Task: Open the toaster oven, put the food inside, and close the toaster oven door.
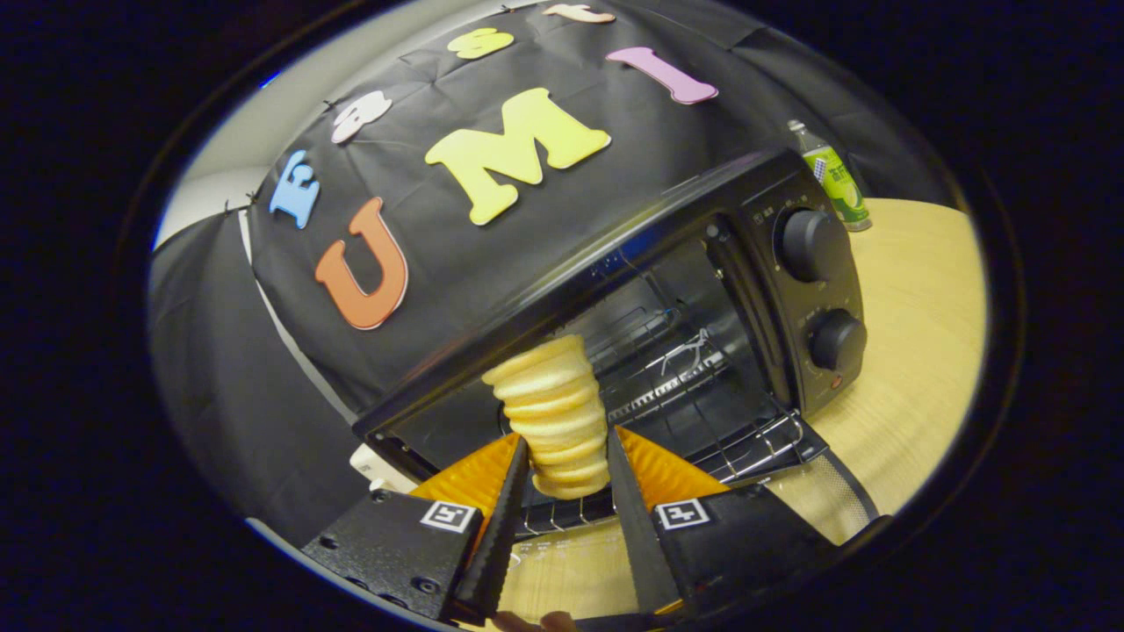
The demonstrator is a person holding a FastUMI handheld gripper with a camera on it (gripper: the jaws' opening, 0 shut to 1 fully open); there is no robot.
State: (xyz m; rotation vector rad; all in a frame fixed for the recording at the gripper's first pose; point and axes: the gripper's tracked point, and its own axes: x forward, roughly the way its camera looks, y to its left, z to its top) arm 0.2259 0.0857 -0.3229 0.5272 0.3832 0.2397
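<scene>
A black toaster oven [795,189] stands on the wooden table with its door dropped open and its wire rack [694,386] showing inside. My gripper [566,439] is shut on a pale yellow ridged piece of food [553,395], shaped like a stacked cone. Both fingers press on its lower part. The food is held upright in front of the oven's opening, its top level with the upper edge of the cavity. The whole scene appears tilted in the gripper view.
Two black knobs [812,246] sit on the oven's right panel. A green-labelled bottle [834,180] stands on the wooden table [913,351] behind the oven's right side. The glass door [817,500] lies flat just beyond my right finger.
</scene>
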